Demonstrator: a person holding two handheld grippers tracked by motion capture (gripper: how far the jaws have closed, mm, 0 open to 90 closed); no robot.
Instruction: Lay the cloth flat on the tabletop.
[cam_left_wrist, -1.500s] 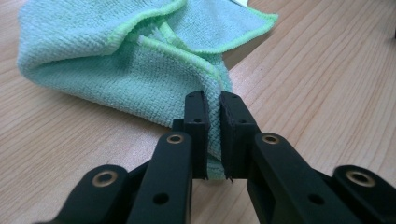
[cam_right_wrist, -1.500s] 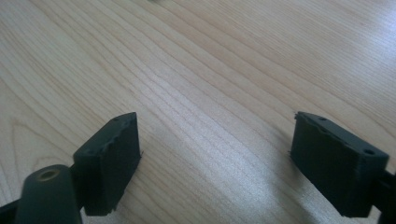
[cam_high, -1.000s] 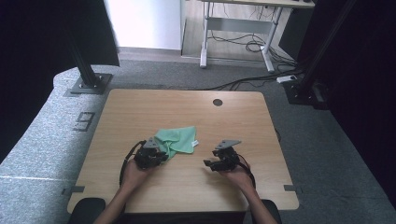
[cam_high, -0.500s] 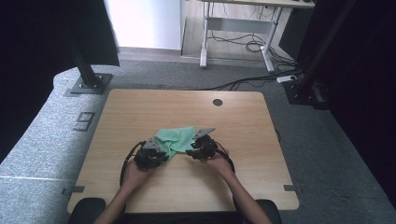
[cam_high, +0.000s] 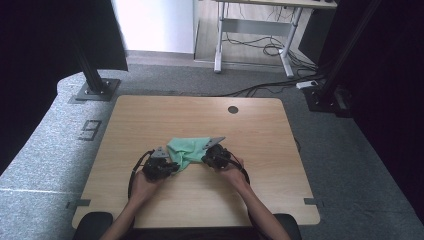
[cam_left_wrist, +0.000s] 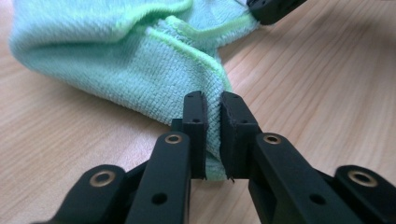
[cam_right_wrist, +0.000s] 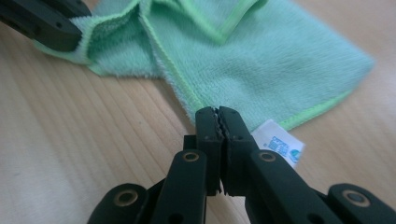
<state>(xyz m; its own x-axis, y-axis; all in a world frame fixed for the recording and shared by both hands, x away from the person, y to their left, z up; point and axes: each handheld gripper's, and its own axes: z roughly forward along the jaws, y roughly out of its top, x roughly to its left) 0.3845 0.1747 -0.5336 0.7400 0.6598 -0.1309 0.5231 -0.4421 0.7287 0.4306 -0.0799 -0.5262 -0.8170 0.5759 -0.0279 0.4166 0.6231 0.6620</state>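
My left gripper clamps the green microfibre cloth; my right gripper, jaws just closed, pinches its corner beside an unreadable white label.

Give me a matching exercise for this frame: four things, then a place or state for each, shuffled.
Things:
1. left gripper
2. right gripper
3. white care label
4. round hole

Places or states:
A. at the cloth's corner, beside closed jaws
B. in the table top, far side
C. jaws tight together at the cloth's near edge
D. pinching a fold of the green cloth

Pairs: 1-D, 2-C, 3-A, 4-B
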